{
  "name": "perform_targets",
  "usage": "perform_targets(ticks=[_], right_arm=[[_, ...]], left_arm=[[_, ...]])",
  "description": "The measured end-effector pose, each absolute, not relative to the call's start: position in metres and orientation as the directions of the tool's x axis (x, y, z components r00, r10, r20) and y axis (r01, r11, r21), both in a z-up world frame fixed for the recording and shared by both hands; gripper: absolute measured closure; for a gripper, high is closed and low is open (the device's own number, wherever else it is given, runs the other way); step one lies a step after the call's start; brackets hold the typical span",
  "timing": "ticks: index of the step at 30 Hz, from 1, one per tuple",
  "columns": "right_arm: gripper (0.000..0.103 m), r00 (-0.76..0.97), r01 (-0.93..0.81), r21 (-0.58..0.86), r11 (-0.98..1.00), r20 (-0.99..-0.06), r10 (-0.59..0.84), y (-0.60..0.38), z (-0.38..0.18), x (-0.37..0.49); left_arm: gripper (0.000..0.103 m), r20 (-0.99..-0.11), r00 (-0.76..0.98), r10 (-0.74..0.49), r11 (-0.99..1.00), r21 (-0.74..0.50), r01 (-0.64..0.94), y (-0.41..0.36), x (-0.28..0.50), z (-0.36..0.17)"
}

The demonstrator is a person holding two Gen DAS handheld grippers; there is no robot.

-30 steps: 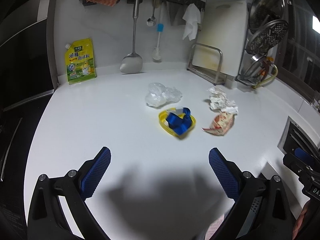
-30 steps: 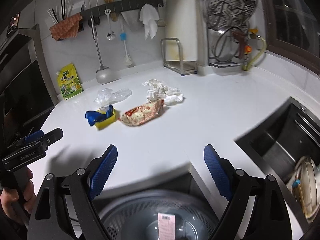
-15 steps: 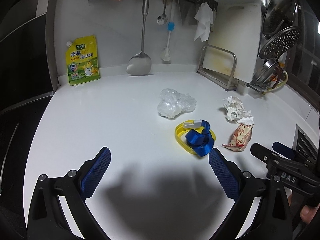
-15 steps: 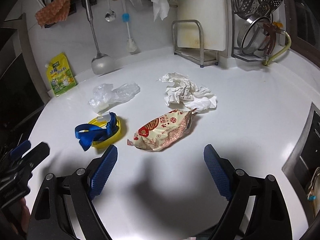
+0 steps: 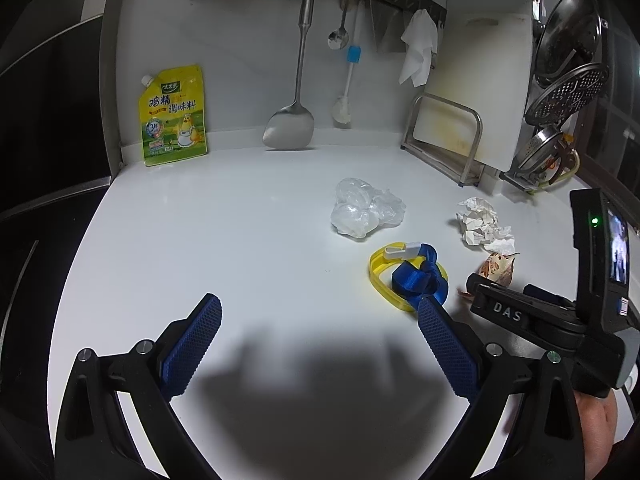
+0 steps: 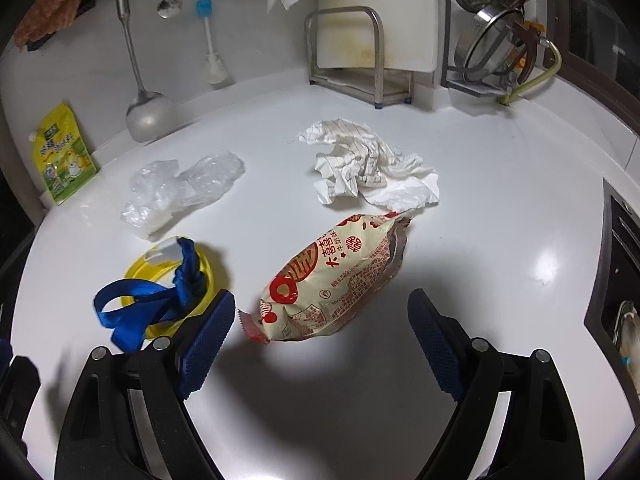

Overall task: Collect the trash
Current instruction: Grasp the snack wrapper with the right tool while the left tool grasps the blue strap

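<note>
Four pieces of trash lie on the white counter (image 6: pixel 500 208). A red-and-cream snack wrapper (image 6: pixel 332 280) lies just ahead of my right gripper (image 6: pixel 320 312), whose jaws stand open with the wrapper's near end between the fingertips, untouched. Behind it sits crumpled white paper (image 6: pixel 368 168), a clear plastic bag (image 6: pixel 180 188) and a yellow ring with a blue strap (image 6: pixel 168 284). My left gripper (image 5: pixel 320 316) is open and empty over bare counter, the yellow ring and strap (image 5: pixel 412 276) just beyond its right finger. The plastic bag (image 5: pixel 364 212), paper (image 5: pixel 480 224) and wrapper (image 5: pixel 496 268) show there too.
A yellow seasoning pouch (image 5: pixel 174 116) leans on the back wall. A spatula (image 5: pixel 290 128), spoon and brush hang from a rail. A cutting-board rack (image 6: pixel 352 72) and a dish rack with strainers (image 6: pixel 504 48) stand at the back right. A sink (image 6: pixel 624 280) opens at the right edge.
My right gripper has moved forward and down over the counter, from above a round bin to right at the snack wrapper. The left gripper drifted a little; the trash sits further right in its view.
</note>
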State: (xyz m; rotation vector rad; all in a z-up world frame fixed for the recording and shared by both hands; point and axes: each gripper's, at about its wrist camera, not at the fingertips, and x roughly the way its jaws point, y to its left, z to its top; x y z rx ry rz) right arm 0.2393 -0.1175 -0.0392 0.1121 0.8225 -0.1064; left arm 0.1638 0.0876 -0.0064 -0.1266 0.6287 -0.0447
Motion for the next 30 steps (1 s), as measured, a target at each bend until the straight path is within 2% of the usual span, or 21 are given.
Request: perform_targets(ticks=[7,10,13,14,20,25,30], right_arm=[[0.021,0.652,0.146,0.101,0.984,-0.758,-0.019,-0.129,-0.047,0.246],[0.046,0.651,0.123,0.096,0.988,-0.759,-0.007,-0.131,-0.046,0.248],[0.061,0.648,0.066,0.111,0.992,-0.761,0.042,-0.133,-0.045,0.250],[0.063,0.651,0.051,0.107,0.993,-0.757,0.048,-0.134,-0.044,0.250],[0.073,0.666,-0.011,0.137,0.990,-0.738,0.110,-0.151,-0.042,0.240],[0.073,0.676,-0.047,0.199,0.979,-0.715,0.178,-0.176,-0.040,0.229],[0.073,0.673,-0.065,0.231,0.971,-0.708,0.214,-0.199,-0.047,0.225]], left_arm=[[0.007,-0.589,0.803,-0.091,0.990,-0.142,0.009,0.086,0.166,-0.007],[0.007,-0.598,0.795,-0.102,0.988,-0.154,0.011,0.084,0.169,-0.008],[0.007,-0.603,0.791,-0.105,0.988,-0.156,0.012,0.079,0.172,-0.008],[0.007,-0.604,0.789,-0.108,0.987,-0.158,0.014,0.077,0.174,-0.008],[0.007,-0.627,0.766,-0.138,0.986,-0.157,0.050,0.056,0.185,-0.012],[0.007,-0.656,0.738,-0.158,0.985,-0.156,0.072,0.038,0.199,-0.017],[0.006,-0.679,0.726,-0.109,0.991,-0.133,0.024,0.029,0.216,-0.021]])
